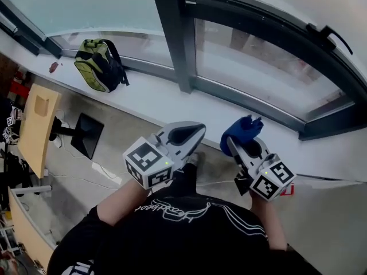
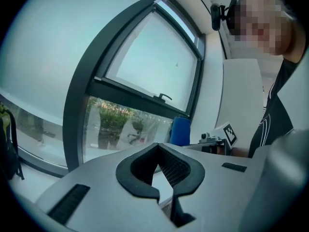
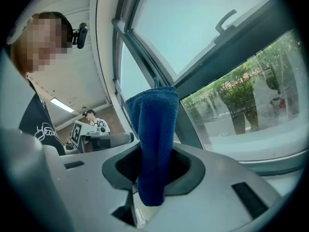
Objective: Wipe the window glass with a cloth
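A blue cloth (image 1: pixel 242 129) (image 3: pixel 153 139) sticks out of my right gripper (image 1: pixel 245 143) (image 3: pixel 155 170), whose jaws are shut on it. The cloth also shows as a blue roll (image 2: pixel 179 131) in the left gripper view. My left gripper (image 1: pixel 184 135) (image 2: pixel 164 170) is shut with nothing between its jaws. Both grippers hover short of the white sill (image 1: pixel 160 99), below the window glass (image 1: pixel 258 67) (image 2: pixel 159 62) (image 3: pixel 193 23). A dark mullion (image 1: pixel 175 33) splits the panes. Neither gripper touches the glass.
A green and black backpack (image 1: pixel 100 65) lies on the sill at the left. A window handle (image 1: pixel 330 34) (image 3: pixel 224 19) sits on the dark frame at the upper right. Below left stand a wooden desk (image 1: pixel 37 125) and a dark monitor (image 1: pixel 86 135). The person's dark shirt (image 1: pixel 189 234) fills the bottom.
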